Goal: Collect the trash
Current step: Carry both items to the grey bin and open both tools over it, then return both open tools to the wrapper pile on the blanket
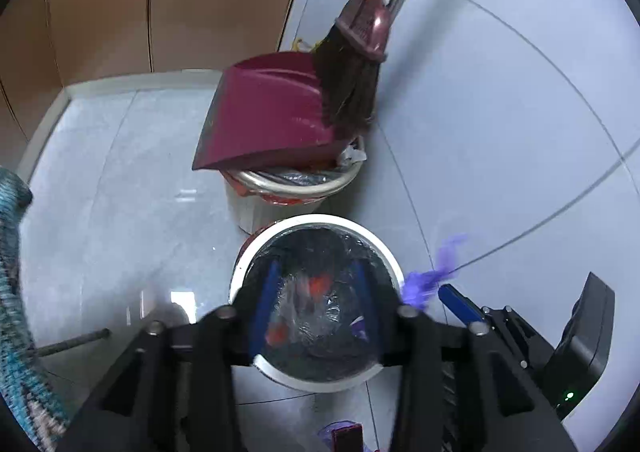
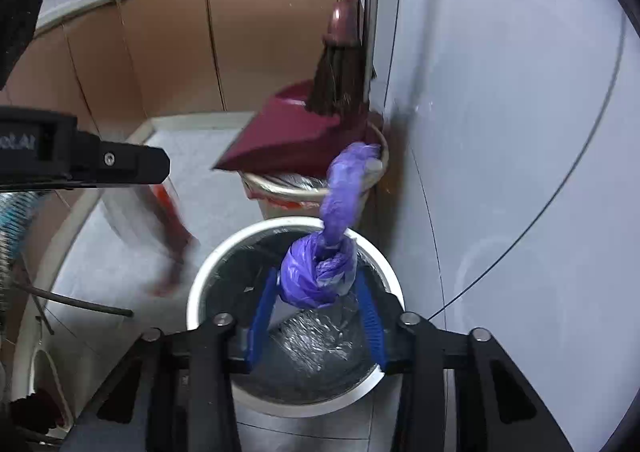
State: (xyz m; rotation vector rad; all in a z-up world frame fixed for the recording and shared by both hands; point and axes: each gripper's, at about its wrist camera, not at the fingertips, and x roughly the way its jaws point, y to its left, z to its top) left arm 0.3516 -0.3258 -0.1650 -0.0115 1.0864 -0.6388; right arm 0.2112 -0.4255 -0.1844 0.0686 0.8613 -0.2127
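Where the bin (image 2: 294, 316) stands, a dustpan-topped bin (image 2: 316, 187) crowds behind.

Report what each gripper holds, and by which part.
Left gripper: nothing. Right gripper: the purple bag has its knot between the jaws; whether they grip it cannot be told.

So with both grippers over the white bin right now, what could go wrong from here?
1. The knotted purple bag sits between the right gripper fingers over the white bin; its long tail reaches past the rim and might snag there.
2. The grippers are close together and may collide.
3. The dustpan perched on the rear bin could be knocked off.
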